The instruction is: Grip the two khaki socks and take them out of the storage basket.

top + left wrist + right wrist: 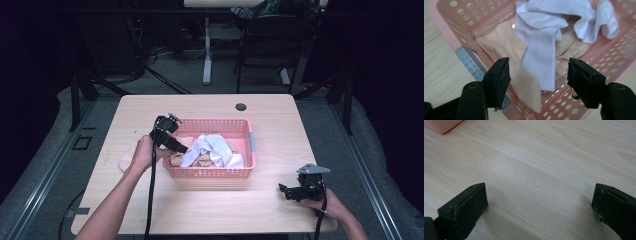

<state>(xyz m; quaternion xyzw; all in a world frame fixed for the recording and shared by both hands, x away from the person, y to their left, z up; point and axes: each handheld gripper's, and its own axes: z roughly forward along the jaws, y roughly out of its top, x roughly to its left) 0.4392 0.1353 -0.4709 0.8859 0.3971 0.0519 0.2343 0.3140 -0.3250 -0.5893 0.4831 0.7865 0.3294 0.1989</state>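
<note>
A: Item one, nearest — the right gripper [286, 189], at about five o'clock on the pale wood-grain table [280, 125]?

B: Held low over bare tabletop, jaws spread wide, nothing between them. Well apart from the basket; in the right gripper view a pink corner sits off at eleven o'clock.

A: Item two, the left gripper [537, 77]?

B: At nine o'clock of the basket, reaching in over its left end. Jaws parted, straddling cloth but not yet pressing it.

A: Item three, the container?

B: Pink perforated plastic basket [247, 131], rectangular, centre of table, with a grey tab [470, 61] on its rim.

A: Contents?

B: A white ribbed sock [541, 57] lying over a beige stocking-like piece [570, 47], and a peach soft cloth [506, 47] draped across the near rim — part of it appears to hang outside, by the left hand [142, 152].

A: Handling note?

B: Likely light, limp, not fragile; it will sag and may drag its neighbours along. I would pinch a bunched fold or the ribbed cuff rather than a single thin layer, which could slip.
</note>
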